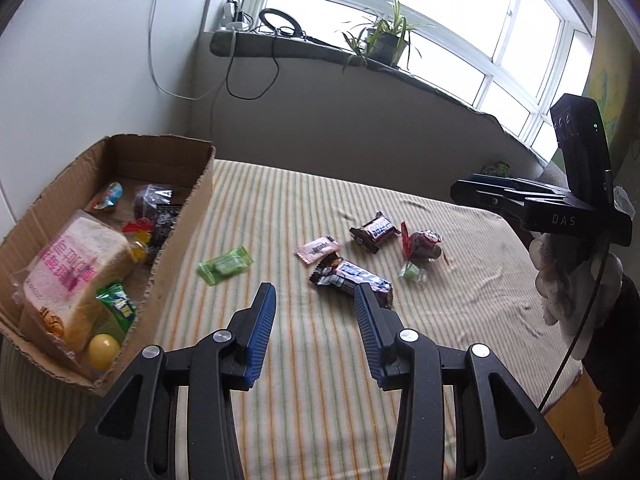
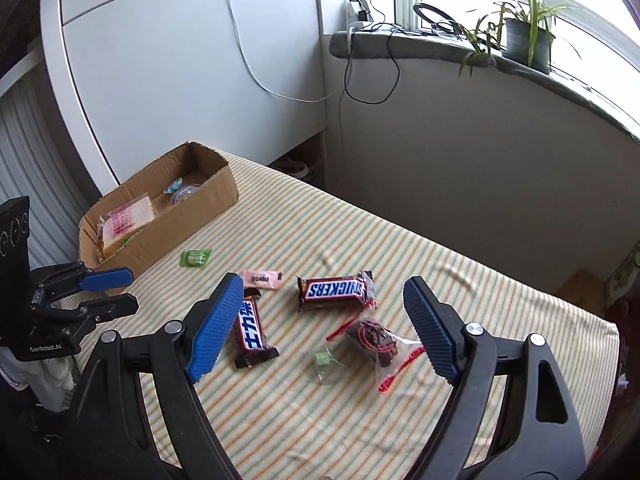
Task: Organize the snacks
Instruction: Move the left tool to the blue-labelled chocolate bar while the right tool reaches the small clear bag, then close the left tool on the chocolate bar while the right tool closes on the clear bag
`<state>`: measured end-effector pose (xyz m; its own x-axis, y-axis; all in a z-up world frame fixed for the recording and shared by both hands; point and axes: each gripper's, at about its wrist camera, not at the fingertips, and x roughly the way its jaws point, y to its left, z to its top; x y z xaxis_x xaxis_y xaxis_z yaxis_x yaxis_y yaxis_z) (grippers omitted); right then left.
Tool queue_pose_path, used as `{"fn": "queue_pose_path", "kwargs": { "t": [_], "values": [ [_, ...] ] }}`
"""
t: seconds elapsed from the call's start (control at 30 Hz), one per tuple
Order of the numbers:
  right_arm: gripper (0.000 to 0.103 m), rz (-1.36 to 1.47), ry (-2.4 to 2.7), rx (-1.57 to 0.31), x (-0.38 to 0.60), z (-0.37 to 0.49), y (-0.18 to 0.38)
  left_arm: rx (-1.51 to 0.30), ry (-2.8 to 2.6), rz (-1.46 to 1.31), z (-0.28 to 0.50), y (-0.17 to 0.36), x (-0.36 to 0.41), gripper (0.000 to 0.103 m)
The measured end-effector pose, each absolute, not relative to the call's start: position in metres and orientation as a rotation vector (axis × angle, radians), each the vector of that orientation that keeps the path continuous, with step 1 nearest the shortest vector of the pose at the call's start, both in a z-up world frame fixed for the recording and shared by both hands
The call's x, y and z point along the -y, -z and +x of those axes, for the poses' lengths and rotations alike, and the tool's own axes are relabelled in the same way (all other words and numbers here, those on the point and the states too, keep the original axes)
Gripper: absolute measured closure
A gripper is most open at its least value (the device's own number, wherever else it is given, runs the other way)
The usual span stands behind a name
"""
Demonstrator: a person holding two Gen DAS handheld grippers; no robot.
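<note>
Loose snacks lie on the striped cloth: a Snickers bar, a second Snickers bar with Chinese lettering, a dark cake in a red-edged clear wrapper, a small green candy in clear wrap, a pink candy and a green packet. My left gripper is open and empty, just short of the Chinese-lettered bar. My right gripper is open and empty above the bars. A cardboard box at the left holds bread and several snacks.
The striped cloth covers the table. A wall and a window sill with a potted plant and cables stand behind. The right gripper's body shows at the right edge of the left wrist view.
</note>
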<state>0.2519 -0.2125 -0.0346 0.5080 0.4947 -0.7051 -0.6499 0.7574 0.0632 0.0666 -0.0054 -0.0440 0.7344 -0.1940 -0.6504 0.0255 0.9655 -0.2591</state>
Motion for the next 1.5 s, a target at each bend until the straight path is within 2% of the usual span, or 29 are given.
{"fn": "queue_pose_path", "kwargs": {
  "t": [0.17, 0.2, 0.3, 0.73, 0.8, 0.83, 0.97, 1.1, 1.17, 1.23, 1.4, 1.5],
  "values": [
    [0.021, -0.205, -0.738, -0.804, 0.225, 0.241, 0.056, -0.775, 0.147, -0.264, 0.077, 0.054, 0.020, 0.063],
    [0.029, -0.213, -0.753, -0.815, 0.225, 0.239, 0.061, -0.784, 0.152, -0.274, 0.079, 0.057, 0.023, 0.063],
    [0.041, -0.263, -0.779, -0.847, 0.222, 0.234, 0.077, -0.813, 0.167, -0.300, 0.087, 0.063, 0.030, 0.063],
    [0.045, -0.305, -0.823, -0.897, 0.218, 0.249, 0.115, -0.926, 0.136, -0.412, 0.134, 0.091, 0.041, 0.062],
    [0.050, -0.313, -0.825, -0.905, 0.216, 0.252, 0.119, -0.934, 0.124, -0.413, 0.139, 0.094, 0.044, 0.048],
    [0.050, -0.321, -0.822, -0.906, 0.215, 0.253, 0.121, -0.934, 0.114, -0.406, 0.141, 0.095, 0.046, 0.046],
    [0.052, -0.341, -0.827, -0.907, 0.212, 0.255, 0.128, -0.923, 0.077, -0.347, 0.147, 0.096, 0.056, 0.046],
    [0.060, -0.353, -0.825, -0.910, 0.209, 0.257, 0.131, -0.919, 0.036, -0.251, 0.152, 0.096, 0.064, 0.046],
    [0.061, -0.368, -0.828, -0.910, 0.205, 0.256, 0.133, -0.916, 0.030, -0.204, 0.153, 0.097, 0.068, 0.047],
    [0.061, -0.385, -0.827, -0.902, 0.202, 0.255, 0.134, -0.910, 0.023, -0.166, 0.154, 0.099, 0.071, 0.050],
    [0.072, -0.425, -0.808, -0.886, 0.198, 0.252, 0.135, -0.900, 0.012, -0.147, 0.156, 0.100, 0.070, 0.071],
    [0.077, -0.433, -0.800, -0.886, 0.198, 0.252, 0.135, -0.902, 0.030, -0.143, 0.154, 0.100, 0.067, 0.076]
  ]
}}
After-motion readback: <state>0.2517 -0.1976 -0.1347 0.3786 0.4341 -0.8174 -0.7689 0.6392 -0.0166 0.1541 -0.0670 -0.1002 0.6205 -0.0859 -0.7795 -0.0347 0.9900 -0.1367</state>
